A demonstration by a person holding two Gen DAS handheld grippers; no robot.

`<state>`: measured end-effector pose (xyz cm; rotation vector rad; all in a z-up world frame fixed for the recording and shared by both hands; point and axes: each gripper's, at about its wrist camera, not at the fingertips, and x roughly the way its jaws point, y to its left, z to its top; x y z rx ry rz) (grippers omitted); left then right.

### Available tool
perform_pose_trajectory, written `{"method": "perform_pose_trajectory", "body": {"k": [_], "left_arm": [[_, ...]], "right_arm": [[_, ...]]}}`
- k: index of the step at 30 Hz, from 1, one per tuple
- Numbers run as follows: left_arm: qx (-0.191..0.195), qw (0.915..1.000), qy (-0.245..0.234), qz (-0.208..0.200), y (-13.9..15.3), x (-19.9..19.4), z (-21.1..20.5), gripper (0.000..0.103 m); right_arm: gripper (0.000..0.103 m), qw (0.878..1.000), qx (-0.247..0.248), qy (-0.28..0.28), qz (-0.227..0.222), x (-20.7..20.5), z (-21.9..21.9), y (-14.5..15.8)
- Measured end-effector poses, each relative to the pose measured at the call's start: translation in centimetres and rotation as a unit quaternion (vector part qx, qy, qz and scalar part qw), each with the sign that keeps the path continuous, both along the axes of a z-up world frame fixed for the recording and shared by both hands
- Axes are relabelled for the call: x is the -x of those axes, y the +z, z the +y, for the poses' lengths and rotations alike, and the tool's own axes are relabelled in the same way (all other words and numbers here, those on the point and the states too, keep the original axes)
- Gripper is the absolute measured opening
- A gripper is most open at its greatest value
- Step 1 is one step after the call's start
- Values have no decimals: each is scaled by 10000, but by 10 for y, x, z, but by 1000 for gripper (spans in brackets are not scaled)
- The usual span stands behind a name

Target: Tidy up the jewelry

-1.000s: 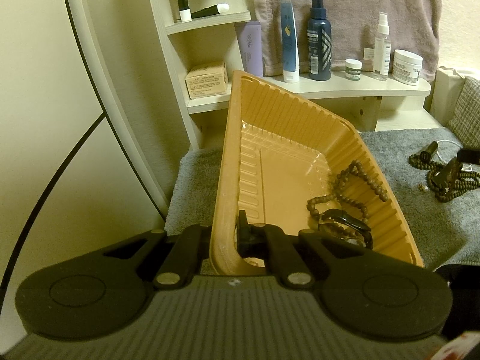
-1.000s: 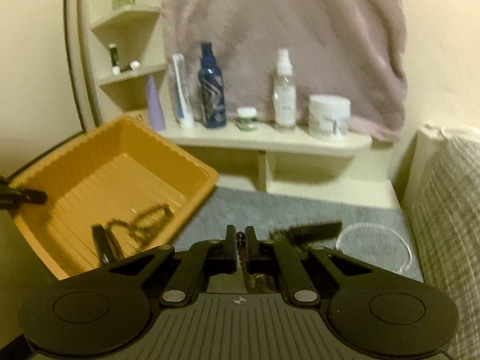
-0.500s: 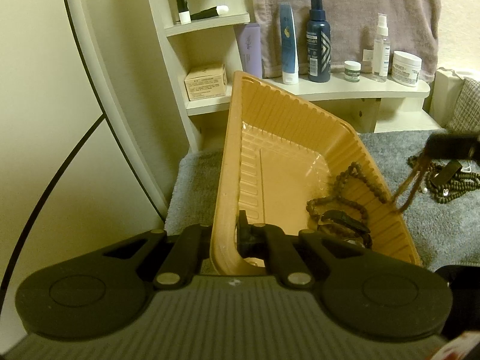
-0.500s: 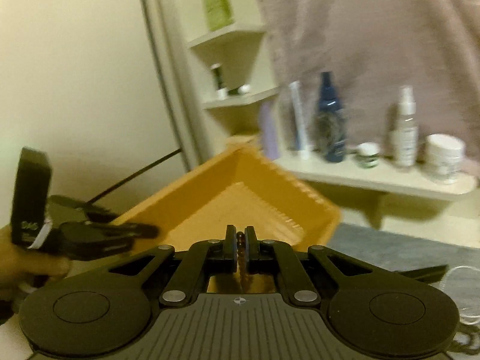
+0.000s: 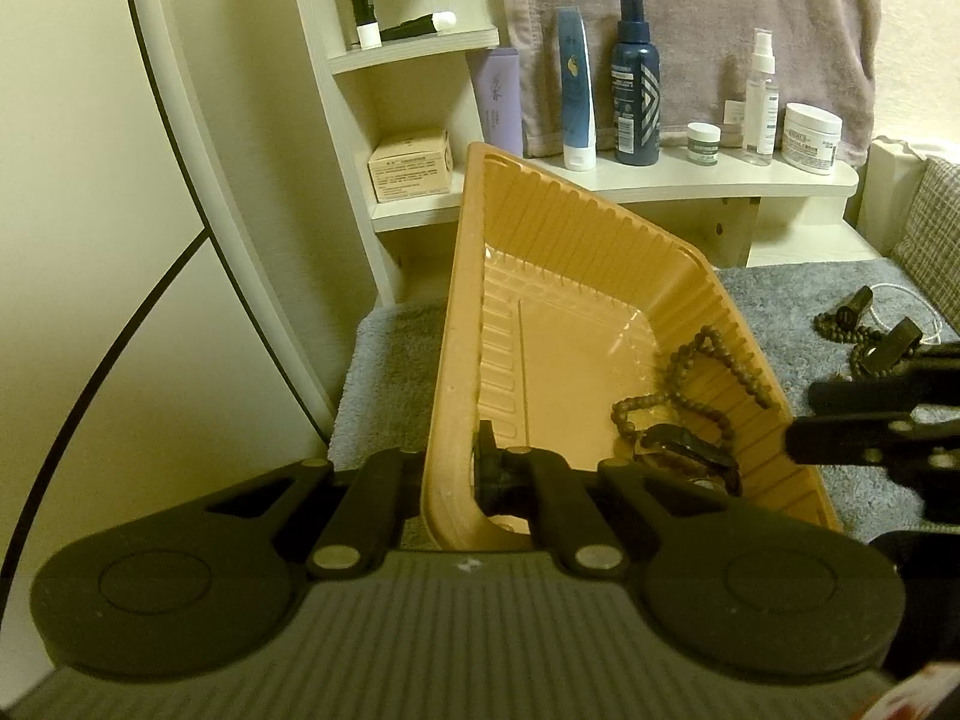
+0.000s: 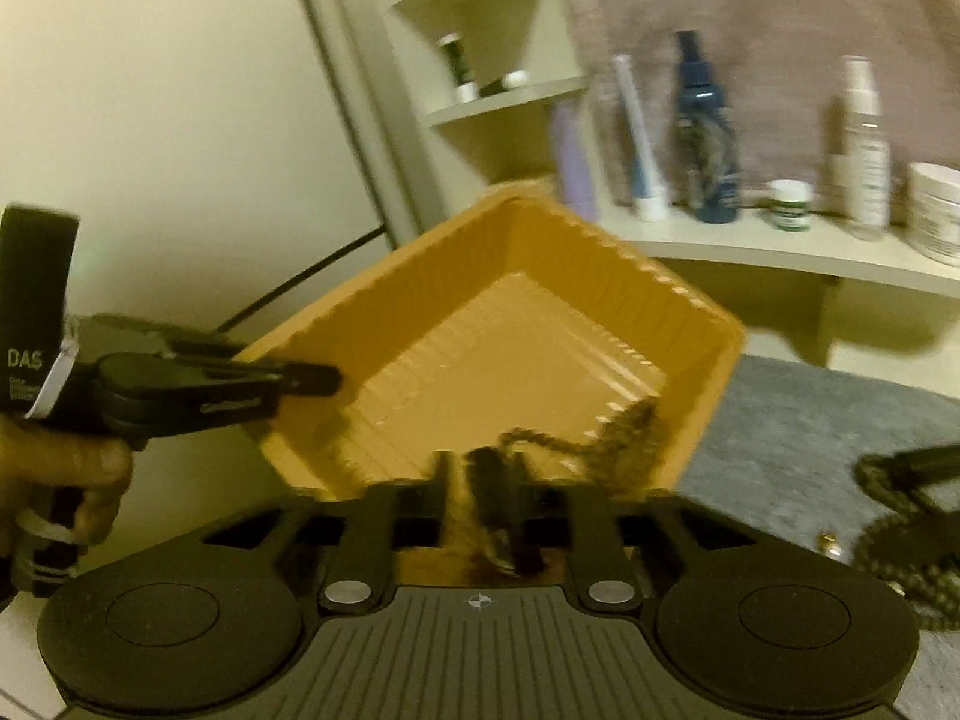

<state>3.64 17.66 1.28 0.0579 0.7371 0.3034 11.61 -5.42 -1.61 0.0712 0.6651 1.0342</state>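
Observation:
My left gripper (image 5: 450, 468) is shut on the near rim of an orange plastic tray (image 5: 576, 228) and holds it tilted on the grey mat. In the tray lie a brown bead string (image 5: 708, 360) and a black band (image 5: 690, 450). My right gripper (image 6: 480, 480) hangs over the tray's (image 6: 510, 204) near edge with its jaws opening. A dark, blurred piece hangs loose between its fingers. In the left wrist view the right gripper (image 5: 870, 420) reaches in from the right. More dark beads (image 6: 900, 540) lie on the mat at the right.
A pale shelf (image 5: 720, 180) behind the tray carries several bottles and jars, with a towel (image 5: 690, 0) hanging above. A small box (image 5: 411, 165) sits on a lower shelf. A checked cushion (image 5: 930, 222) borders the grey mat (image 5: 810, 294) at the right. A hand (image 6: 72, 468) holds the left gripper (image 6: 306, 378).
My right gripper has swung left from the mat to above the tray, carrying a bead piece, and its jaws have parted. The left gripper and tray have stayed still.

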Motion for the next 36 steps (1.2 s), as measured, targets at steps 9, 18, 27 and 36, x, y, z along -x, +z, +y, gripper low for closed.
{"method": "perform_pose_trajectory", "body": {"k": [9,18,27,36], "left_arm": [[-1,10000,-3,-3,0,1,0,4],[-14,10000,6,14,-1,1,0,4],[-28,10000,8,19,-1,1,0,3],[-31,10000,3,22,-1,1,-1,4]], "right_arm": [[44,9867,349,-1551,345,-9,-73,-34],[44,9685,765,-2367,110,-15,-125,-46],[43,9490,2156,-2099,-943,-31,-145,-59],[32,9414,2654,-1599,-1331,-47,-155,-67]]}}
